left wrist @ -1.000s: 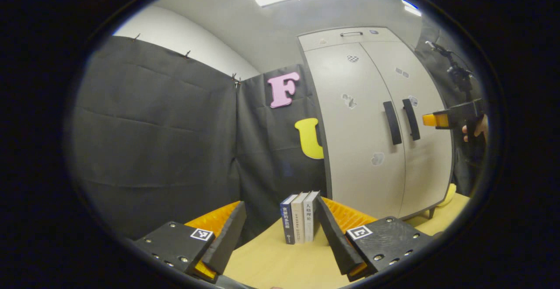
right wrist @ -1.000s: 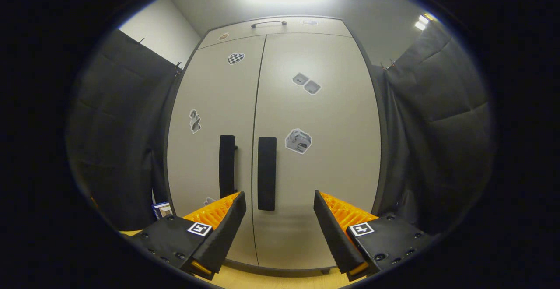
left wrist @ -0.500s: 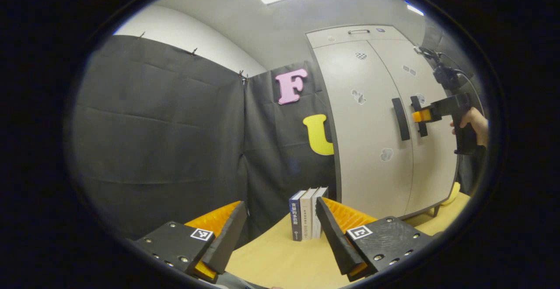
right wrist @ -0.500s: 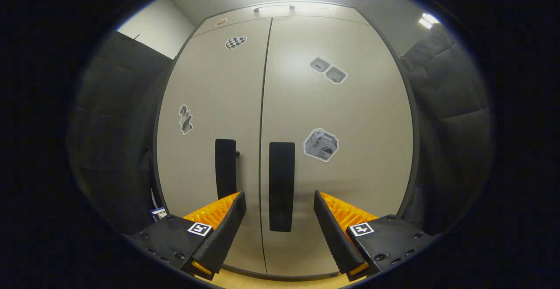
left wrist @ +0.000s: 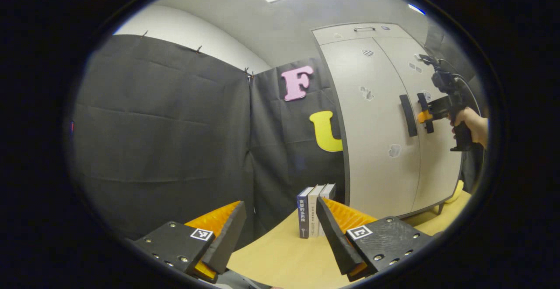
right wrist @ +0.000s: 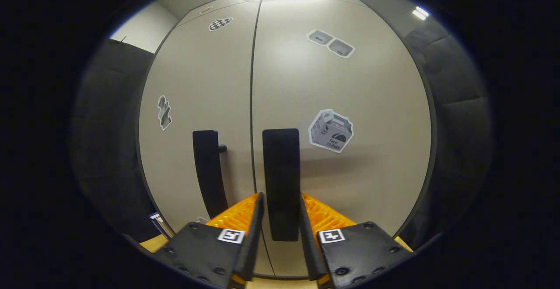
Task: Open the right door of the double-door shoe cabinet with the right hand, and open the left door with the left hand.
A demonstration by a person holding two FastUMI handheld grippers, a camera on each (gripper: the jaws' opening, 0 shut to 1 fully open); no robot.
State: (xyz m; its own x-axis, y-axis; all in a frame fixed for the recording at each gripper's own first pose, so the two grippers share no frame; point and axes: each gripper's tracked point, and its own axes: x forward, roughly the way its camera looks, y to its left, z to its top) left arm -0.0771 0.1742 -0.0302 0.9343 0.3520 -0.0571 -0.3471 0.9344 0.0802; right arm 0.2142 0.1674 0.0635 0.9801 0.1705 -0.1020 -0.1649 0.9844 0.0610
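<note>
Between the two fingers of the right gripper (right wrist: 280, 219), in the right gripper view, stands the lower part of the black vertical bar handle of the right door (right wrist: 281, 179). Both fingers have closed in against the sides of this handle, so the right gripper is judged to be clamped on it. The pale grey right door (right wrist: 350, 87) lies flush with the pale grey left door (right wrist: 197, 74); the seam between them runs straight, so neither door is open. The left door's black vertical bar handle (right wrist: 208, 170) stands just beside the gripped one, untouched.

Nearest in the left gripper view, the left gripper (left wrist: 280, 232) hangs with its jaws spread wide and nothing between them, above the light wooden tabletop (left wrist: 280, 258). A short row of upright books (left wrist: 313, 210) stands farther along the tabletop, near the foot of the tall pale grey double-door shoe cabinet (left wrist: 376, 157). Farther off, a hand (left wrist: 470, 125) holds the right gripper against the right handle. The left gripper is well apart from the cabinet.

Step in hand: securing the right handle, first of two openings. The next move calls for a pull toward the holder along an arc about the right-edge hinges, with the grip kept firm. The left gripper must then travel to the left handle.
</note>
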